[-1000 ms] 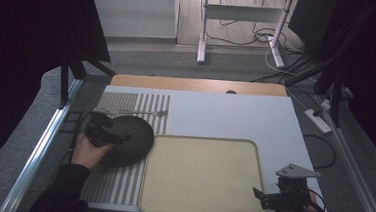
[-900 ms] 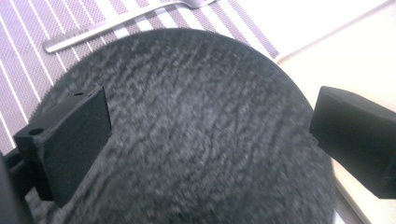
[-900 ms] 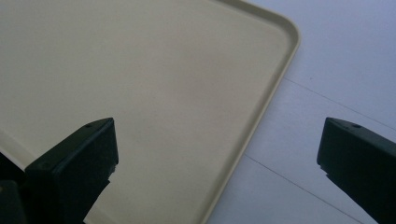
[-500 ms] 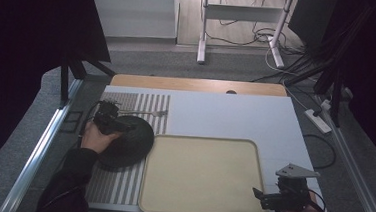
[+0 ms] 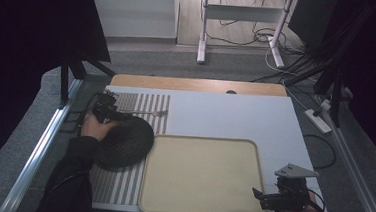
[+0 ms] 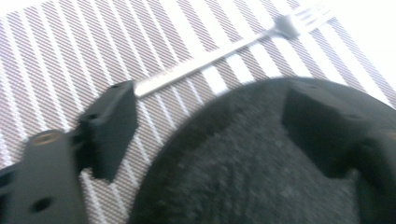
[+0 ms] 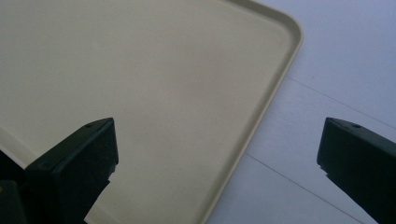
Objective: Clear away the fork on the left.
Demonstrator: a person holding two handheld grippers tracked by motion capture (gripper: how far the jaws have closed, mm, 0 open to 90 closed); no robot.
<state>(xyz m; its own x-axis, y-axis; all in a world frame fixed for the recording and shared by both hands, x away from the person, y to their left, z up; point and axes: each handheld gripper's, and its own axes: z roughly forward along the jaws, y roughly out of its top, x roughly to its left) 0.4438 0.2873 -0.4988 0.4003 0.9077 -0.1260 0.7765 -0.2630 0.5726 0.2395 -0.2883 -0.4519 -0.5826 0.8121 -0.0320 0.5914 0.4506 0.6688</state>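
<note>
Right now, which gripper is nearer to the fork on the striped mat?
Left. The left gripper is by the fork handle's end, above the dark plate. The right gripper is far away, at the beige tray near corner.

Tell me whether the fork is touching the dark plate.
Apart. In the left gripper view, the fork lies on the striped placemat with a band of stripes showing between its handle and the rim of the dark plate.

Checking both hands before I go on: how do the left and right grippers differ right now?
The left gripper sits over the striped mat, its jaws just closing beside the fork handle; the right gripper waits by the tray corner. The left's jaws stand narrower over the dark plate; the right's are wide apart. Both hold nothing.
</note>
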